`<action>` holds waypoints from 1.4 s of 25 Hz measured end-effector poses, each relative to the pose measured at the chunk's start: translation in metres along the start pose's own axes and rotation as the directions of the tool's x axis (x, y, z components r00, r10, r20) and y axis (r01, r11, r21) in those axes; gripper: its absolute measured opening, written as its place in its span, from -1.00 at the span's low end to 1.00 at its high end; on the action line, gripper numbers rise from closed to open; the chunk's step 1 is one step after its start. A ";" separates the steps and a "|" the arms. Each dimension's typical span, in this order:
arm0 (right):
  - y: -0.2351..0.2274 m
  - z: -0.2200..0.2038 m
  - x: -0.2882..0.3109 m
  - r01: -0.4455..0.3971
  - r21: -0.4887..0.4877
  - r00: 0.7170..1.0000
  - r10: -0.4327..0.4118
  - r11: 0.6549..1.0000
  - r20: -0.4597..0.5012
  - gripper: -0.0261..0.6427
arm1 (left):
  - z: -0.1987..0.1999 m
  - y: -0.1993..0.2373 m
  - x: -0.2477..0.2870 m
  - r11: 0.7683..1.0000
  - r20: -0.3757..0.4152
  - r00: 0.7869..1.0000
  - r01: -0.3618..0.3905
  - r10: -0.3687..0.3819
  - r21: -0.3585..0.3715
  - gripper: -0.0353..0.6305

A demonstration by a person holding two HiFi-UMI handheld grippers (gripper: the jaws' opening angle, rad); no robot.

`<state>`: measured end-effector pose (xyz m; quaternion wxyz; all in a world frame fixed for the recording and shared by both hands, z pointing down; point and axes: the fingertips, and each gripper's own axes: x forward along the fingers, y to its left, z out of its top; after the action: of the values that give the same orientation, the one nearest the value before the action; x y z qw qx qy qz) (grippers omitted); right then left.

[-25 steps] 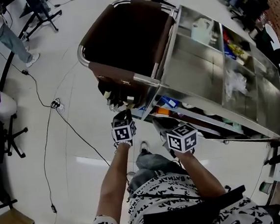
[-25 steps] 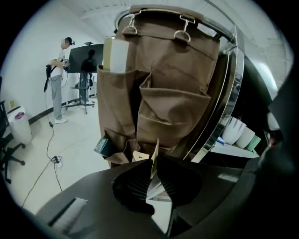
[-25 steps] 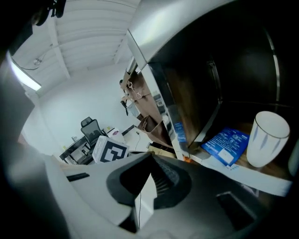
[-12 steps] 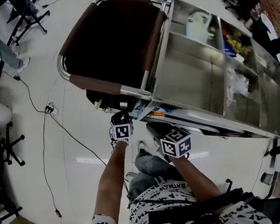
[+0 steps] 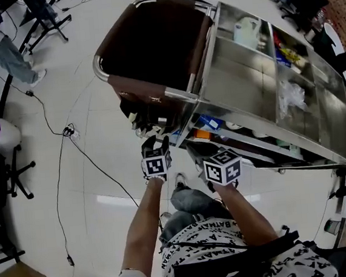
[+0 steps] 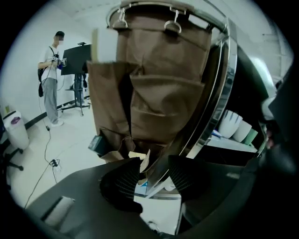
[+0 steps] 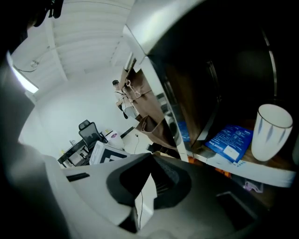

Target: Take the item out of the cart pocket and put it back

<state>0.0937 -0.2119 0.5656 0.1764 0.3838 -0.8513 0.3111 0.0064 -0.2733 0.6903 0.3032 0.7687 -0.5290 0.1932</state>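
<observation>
Far left in the left gripper view: a bystander, well apart from the work. Aimed low at the pockets of the brown bag hanging on the cart's end: the left gripper, fingers opening and pressing on nothing. Just beyond the fingertips, poking from a bottom pocket: the pale item, probably card or paper, too small to name; judged back in place, hence the spreading fingers. Invisible from the head view, which gives only marker cubes and forearms under the bag's rim.

Further right, the steel cart. Parked beside its lower shelf, likely to stay clear of the pocket: the right gripper, fingers pressed together, empty. Shown clearly only in the right gripper view: a white cup and a blue packet on that shelf.
</observation>
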 end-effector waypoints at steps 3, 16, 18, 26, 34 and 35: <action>0.030 -0.001 -0.010 -0.018 -0.037 1.000 0.018 0.999 0.008 -0.92 | -0.009 0.001 -0.062 0.997 0.042 0.999 0.007 -0.004 -0.072 -0.30; 0.165 -0.050 -0.078 -0.094 -0.147 0.994 0.101 0.985 0.042 -0.92 | -0.064 -0.024 -0.322 0.969 0.229 0.973 0.072 -0.016 -0.235 -0.89; 0.180 -0.056 -0.084 -0.118 -0.158 0.991 0.125 0.980 0.039 -0.92 | -0.072 -0.033 -0.342 0.964 0.241 0.970 0.090 -0.028 -0.251 -0.89; 0.220 -0.068 -0.111 -0.227 -0.173 0.971 0.237 0.958 0.042 -0.92 | -0.057 -0.082 -0.367 0.963 0.319 0.946 0.140 -0.061 -0.230 -0.89; 0.197 -0.074 -0.143 -0.226 -0.170 0.969 0.240 0.959 0.064 -0.92 | -0.044 -0.114 -0.361 0.970 0.319 0.945 0.140 -0.071 -0.199 -0.89; 0.192 -0.073 -0.147 -0.221 -0.165 0.969 0.235 0.961 0.070 -0.92 | -0.043 -0.117 -0.361 0.970 0.317 0.946 0.137 -0.069 -0.198 -0.89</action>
<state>0.0463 0.0150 0.4652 0.1306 0.2816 -0.9186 0.2446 -0.0154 0.0368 0.4689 0.3090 0.7782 -0.5467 -0.0045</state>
